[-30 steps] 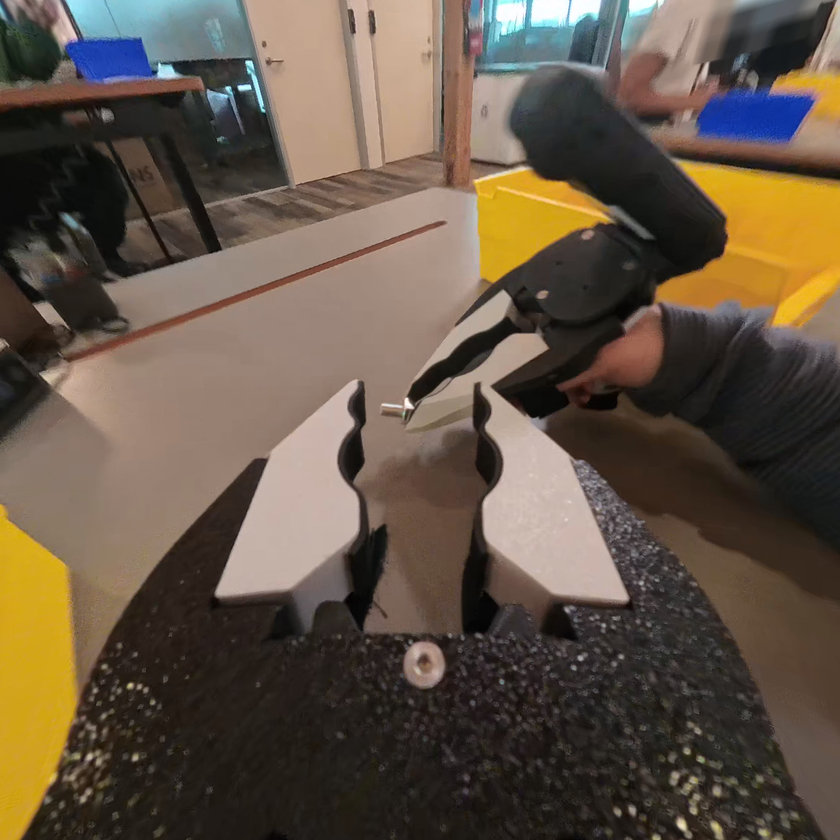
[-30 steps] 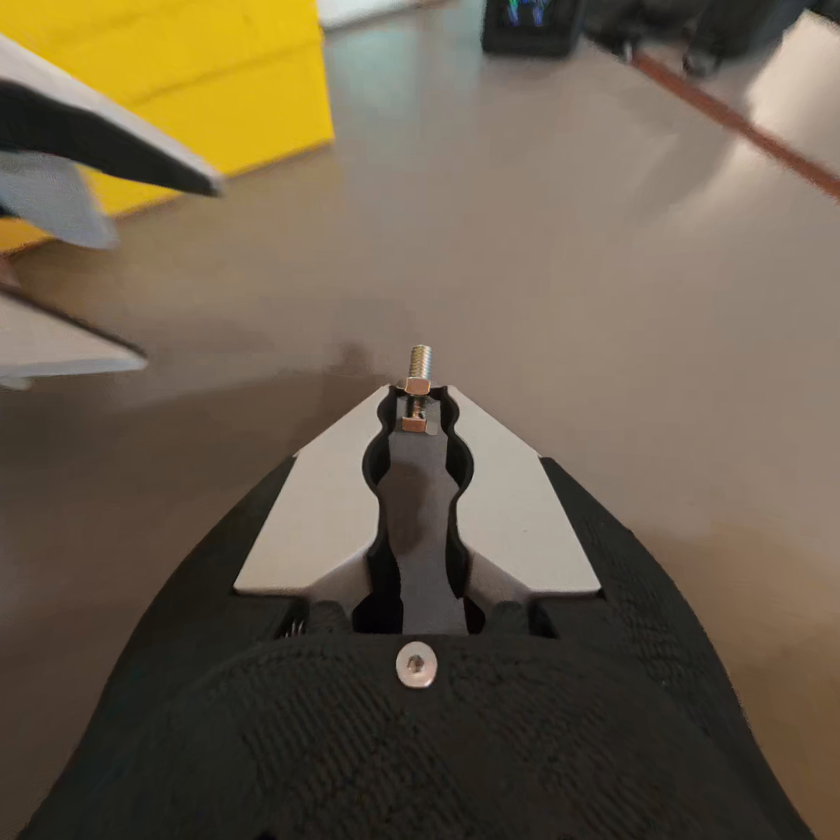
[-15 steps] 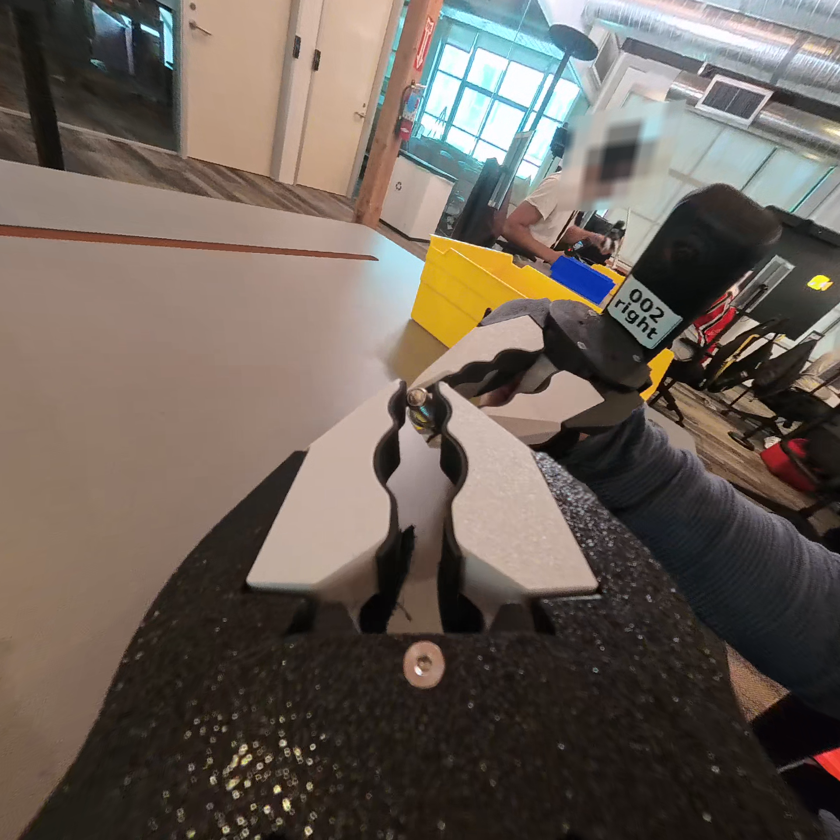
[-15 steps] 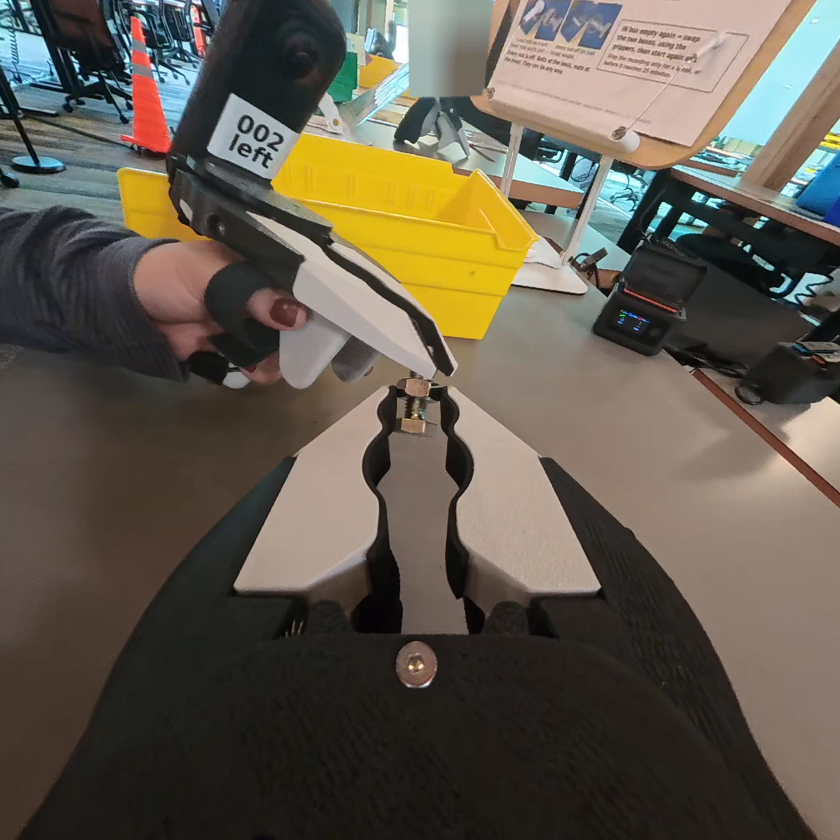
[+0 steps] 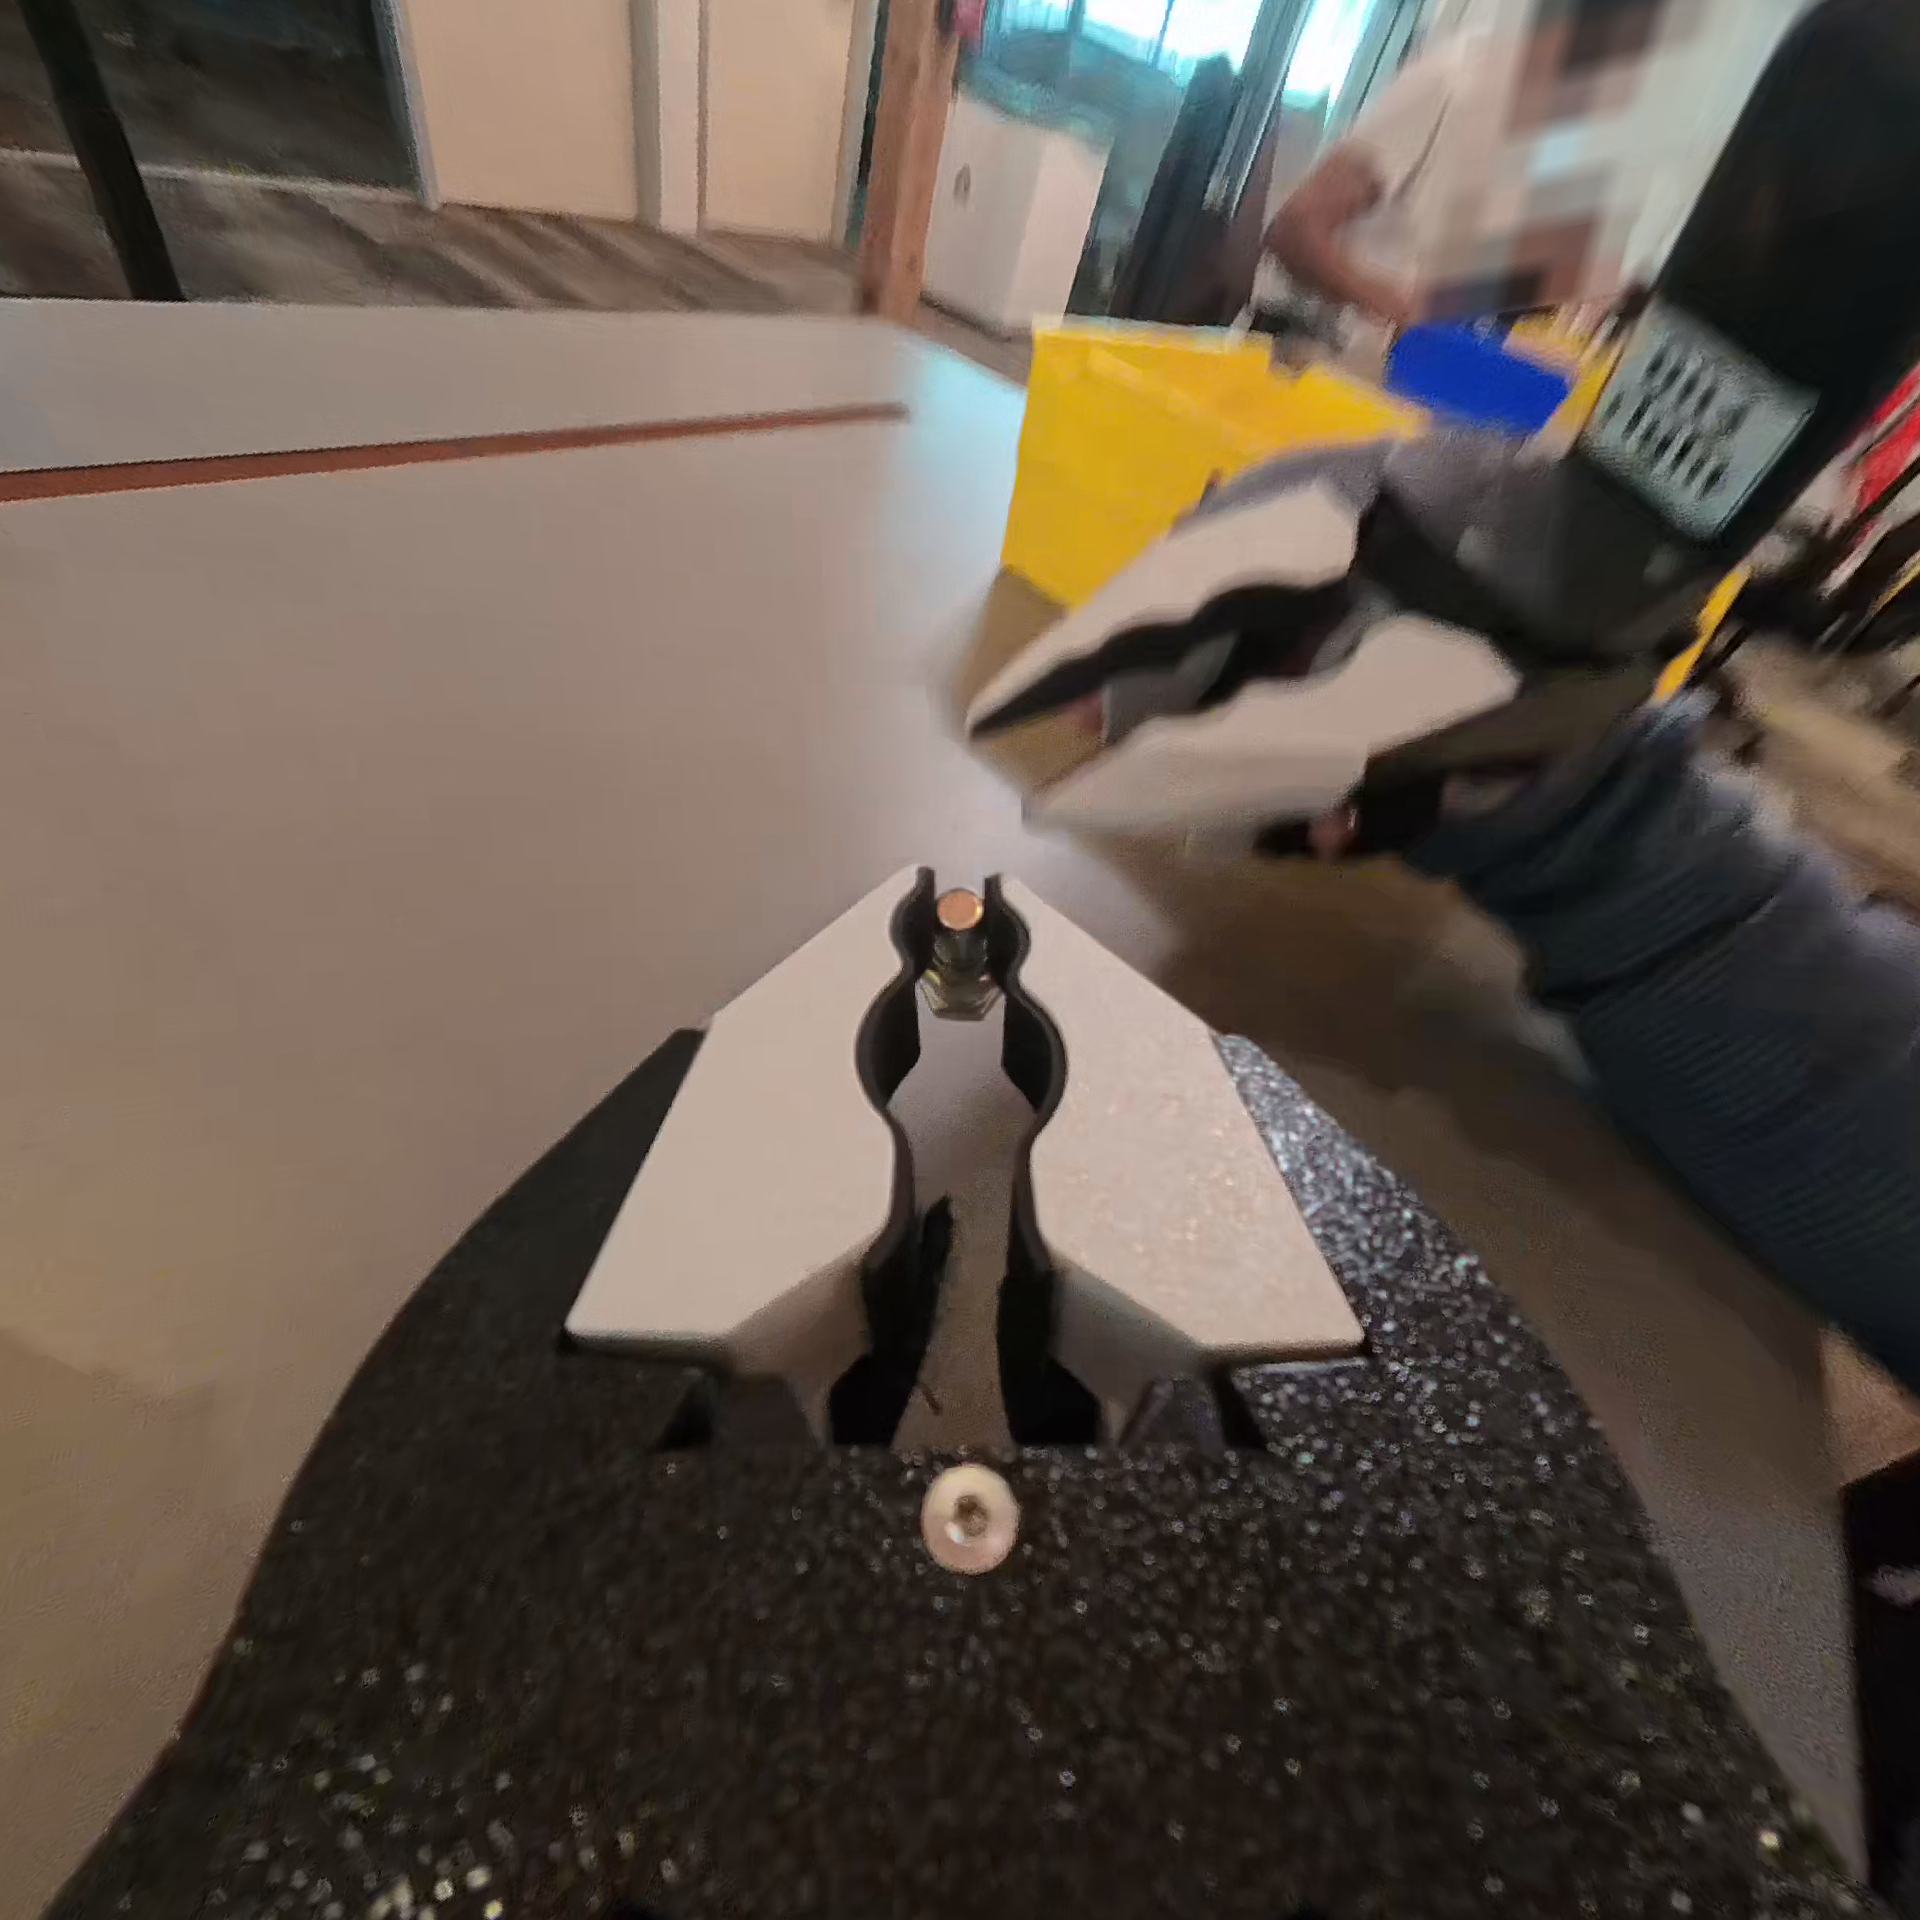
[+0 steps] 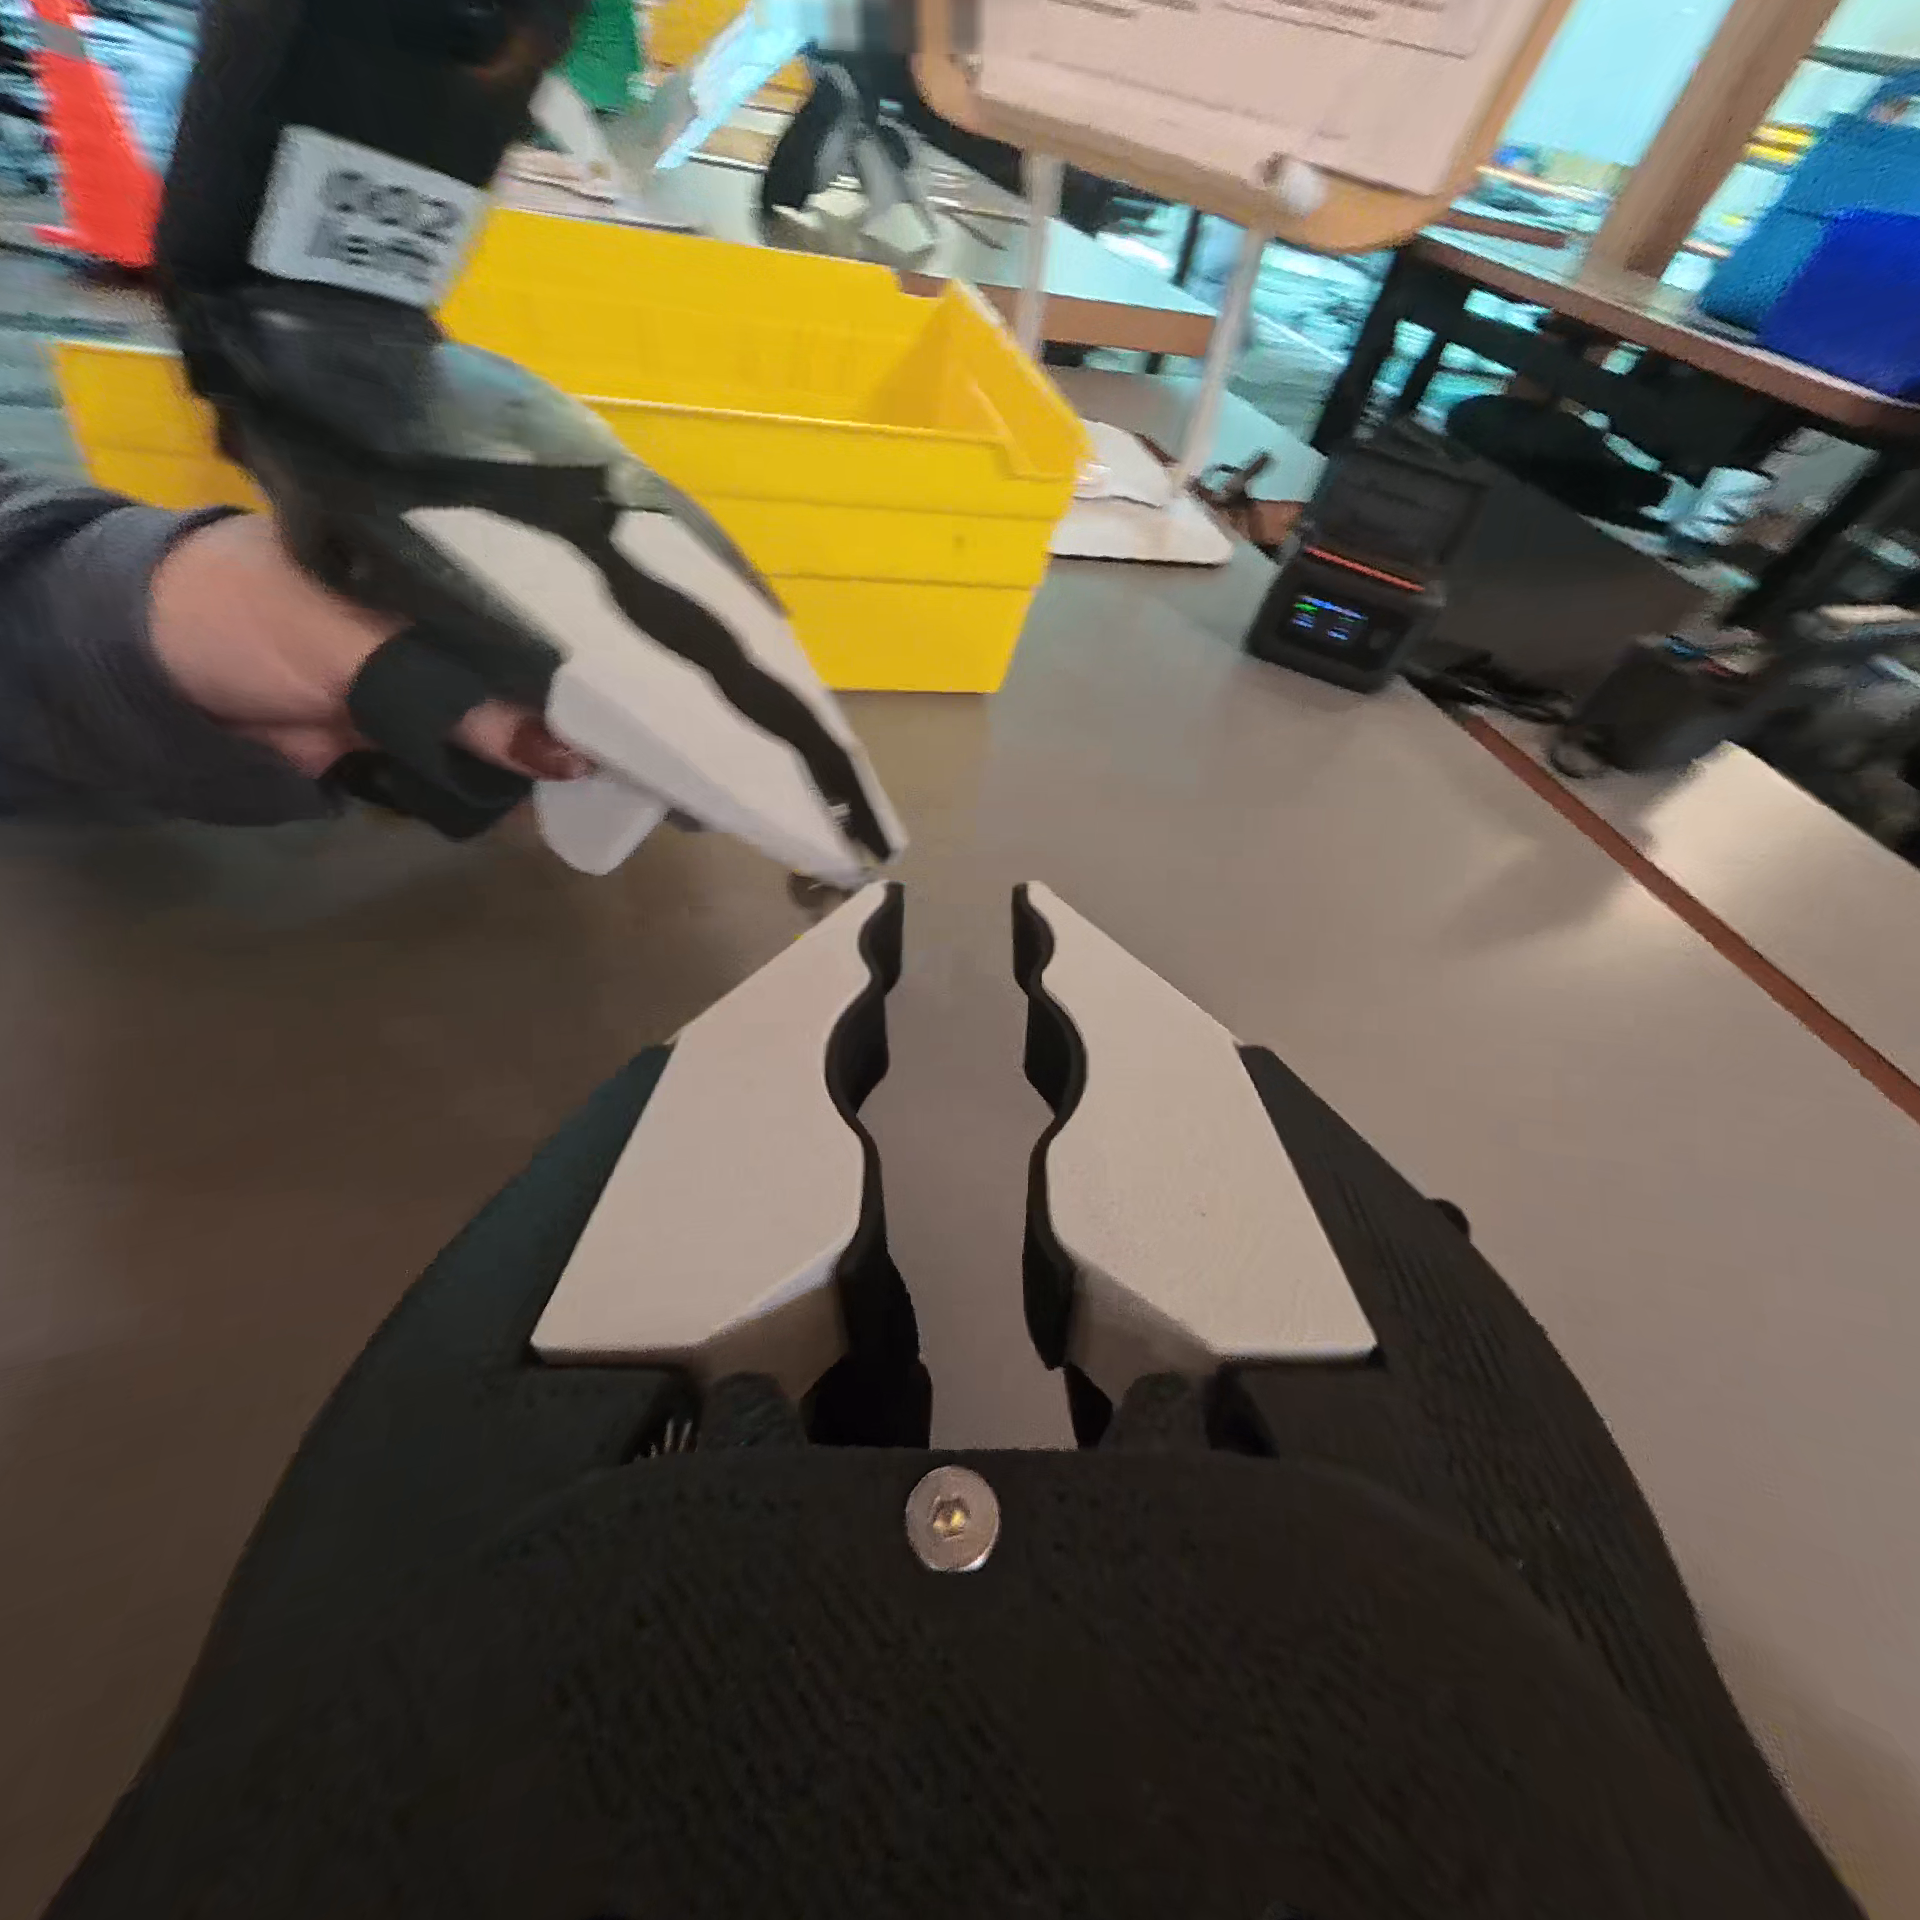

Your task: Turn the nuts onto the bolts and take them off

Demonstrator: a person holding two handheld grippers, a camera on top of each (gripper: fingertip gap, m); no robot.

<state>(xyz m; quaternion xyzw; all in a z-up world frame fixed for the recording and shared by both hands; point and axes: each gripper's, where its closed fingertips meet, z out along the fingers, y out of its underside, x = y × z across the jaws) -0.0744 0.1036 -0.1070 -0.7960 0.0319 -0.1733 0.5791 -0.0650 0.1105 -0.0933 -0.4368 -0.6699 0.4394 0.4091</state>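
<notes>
Bolt point(image 5: 957, 951) sits pinched at our left gripper point(image 5: 957, 914) tips, nut point(image 5: 958, 1000) threaded on; right gripper point(image 6: 956, 904) parted, empty, just beside. We should re-close squarely on the nut before turning.

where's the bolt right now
In the left wrist view, the bolt sits pinched at the tips of the left claw, over the grey table; the right claw is open and empty.

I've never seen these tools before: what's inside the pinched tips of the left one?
The left gripper is shut on a small metal bolt with a nut on it. Its fingers cover the bolt's sides, so the thread is mostly hidden.
</notes>
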